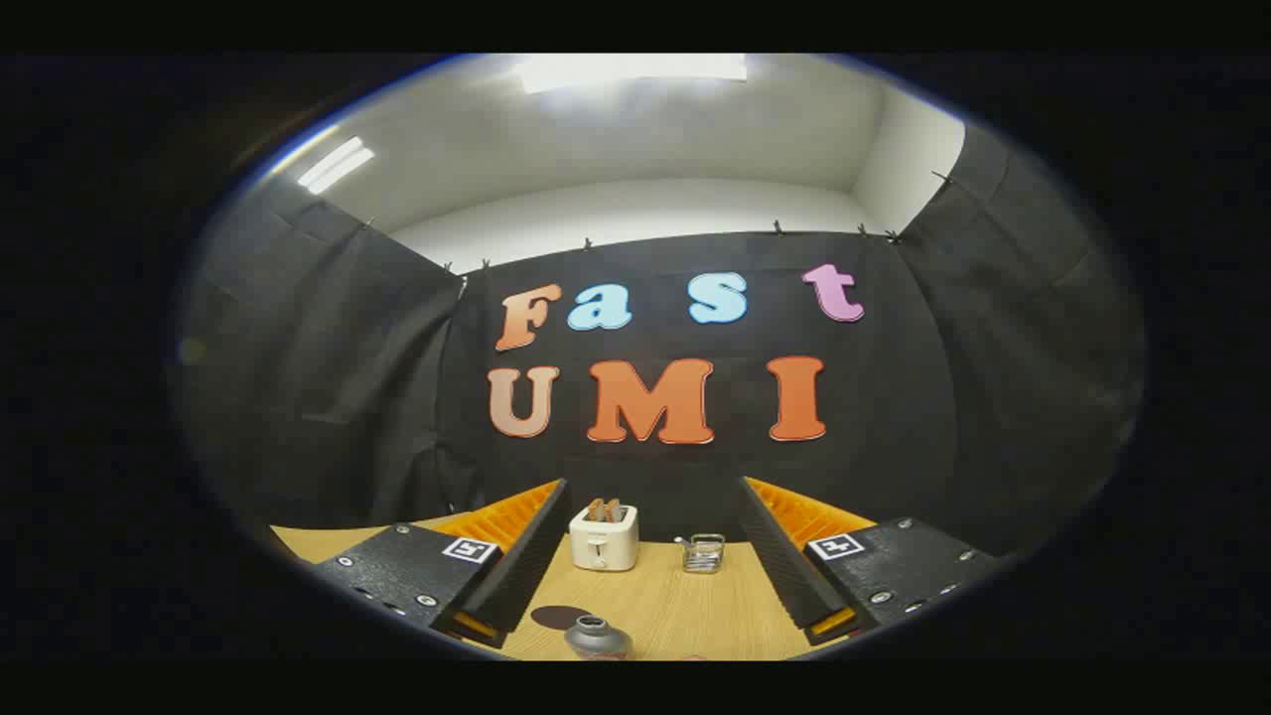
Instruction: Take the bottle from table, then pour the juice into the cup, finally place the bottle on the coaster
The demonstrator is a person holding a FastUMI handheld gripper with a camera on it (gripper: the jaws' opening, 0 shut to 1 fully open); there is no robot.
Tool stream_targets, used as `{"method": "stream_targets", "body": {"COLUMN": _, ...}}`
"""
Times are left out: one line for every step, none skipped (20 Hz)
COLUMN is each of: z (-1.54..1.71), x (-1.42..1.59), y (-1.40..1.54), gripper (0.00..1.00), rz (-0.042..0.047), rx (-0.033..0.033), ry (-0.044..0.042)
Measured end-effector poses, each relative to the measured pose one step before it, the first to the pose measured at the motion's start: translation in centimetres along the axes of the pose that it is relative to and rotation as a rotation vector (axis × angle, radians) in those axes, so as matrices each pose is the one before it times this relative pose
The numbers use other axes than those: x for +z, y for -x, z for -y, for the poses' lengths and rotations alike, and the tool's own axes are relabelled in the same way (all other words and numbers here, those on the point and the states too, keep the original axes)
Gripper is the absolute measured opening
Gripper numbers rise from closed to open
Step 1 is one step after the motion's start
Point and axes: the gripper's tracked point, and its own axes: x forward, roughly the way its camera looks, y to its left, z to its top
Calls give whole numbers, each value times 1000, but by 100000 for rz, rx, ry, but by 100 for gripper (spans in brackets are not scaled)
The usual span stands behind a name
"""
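My gripper [645, 636] stands open above the wooden table [685, 606], with nothing between its fingers. A grey bottle top [598, 637] shows low down, just ahead of the fingers and nearer the left one; its body is hidden below. A dark round coaster [559, 616] lies flat on the table just beyond and left of the bottle, close to the left fingertip. A small clear glass cup [703, 553] with a handle stands farther off, toward the booth's back wall.
A white toaster [604, 537] with bread slices in its slots stands at the back of the table, left of the cup. Black cloth walls close the booth behind and on both sides.
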Motion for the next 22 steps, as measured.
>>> {"method": "stream_targets", "body": {"z": 38, "x": -53, "y": 3, "gripper": 98, "rz": -96, "rx": 58, "ry": -118}}
{"method": "stream_targets", "body": {"z": 79, "x": 45, "y": -34, "gripper": 98, "rz": -10, "rx": -273, "ry": -51}}
{"method": "stream_targets", "body": {"z": 61, "x": -31, "y": 71, "gripper": 98, "rz": -50, "rx": -20, "ry": -1}}
{"method": "stream_targets", "body": {"z": 21, "x": 10, "y": 33, "gripper": 98, "rz": -17, "rx": -43, "ry": -148}}
{"method": "stream_targets", "body": {"z": -123, "x": 1, "y": -11, "gripper": 98, "rz": -143, "rx": 88, "ry": -157}}
{"method": "stream_targets", "body": {"z": -96, "x": -26, "y": -102, "gripper": 98, "rz": 8, "rx": 317, "ry": -12}}
{"method": "stream_targets", "body": {"z": 11, "x": 8, "y": -65, "gripper": 98, "rz": 37, "rx": -8, "ry": 99}}
{"method": "stream_targets", "body": {"z": 68, "x": 104, "y": 70, "gripper": 98, "rz": 55, "rx": -7, "ry": 256}}
{"method": "stream_targets", "body": {"z": 150, "x": 47, "y": 38, "gripper": 98, "rz": 271, "rx": -498, "ry": -91}}
{"method": "stream_targets", "body": {"z": 76, "x": 131, "y": -4, "gripper": 98, "rz": 208, "rx": -145, "ry": -341}}
{"method": "stream_targets", "body": {"z": -72, "x": -28, "y": -109, "gripper": 98, "rz": 88, "rx": 77, "ry": -414}}
{"method": "stream_targets", "body": {"z": 6, "x": 49, "y": 9, "gripper": 98, "rz": -93, "rx": 38, "ry": -517}}
{"method": "stream_targets", "body": {"z": -44, "x": 36, "y": 43, "gripper": 98, "rz": -77, "rx": 202, "ry": -313}}
{"method": "stream_targets", "body": {"z": 47, "x": 72, "y": 71, "gripper": 98, "rz": 52, "rx": -22, "ry": -303}}
{"method": "stream_targets", "body": {"z": -34, "x": -5, "y": -18, "gripper": 98, "rz": -72, "rx": 189, "ry": 46}}
{"method": "stream_targets", "body": {"z": -18, "x": -24, "y": -1, "gripper": 98, "rz": 16, "rx": -81, "ry": 93}}
{"method": "stream_targets", "body": {"z": -46, "x": -50, "y": -22, "gripper": 98, "rz": -55, "rx": 177, "ry": 292}}
{"method": "stream_targets", "body": {"z": -78, "x": -24, "y": 98, "gripper": 98, "rz": -10, "rx": 92, "ry": 181}}
{"method": "stream_targets", "body": {"z": -134, "x": 3, "y": -66, "gripper": 98, "rz": 38, "rx": 269, "ry": -15}}
{"method": "stream_targets", "body": {"z": -196, "x": -28, "y": 6, "gripper": 98, "rz": -11, "rx": 491, "ry": -82}}
{"method": "stream_targets", "body": {"z": -84, "x": -90, "y": 98, "gripper": 98, "rz": -105, "rx": 265, "ry": -204}}
{"method": "stream_targets", "body": {"z": -113, "x": -130, "y": 34, "gripper": 98, "rz": -190, "rx": 418, "ry": -48}}
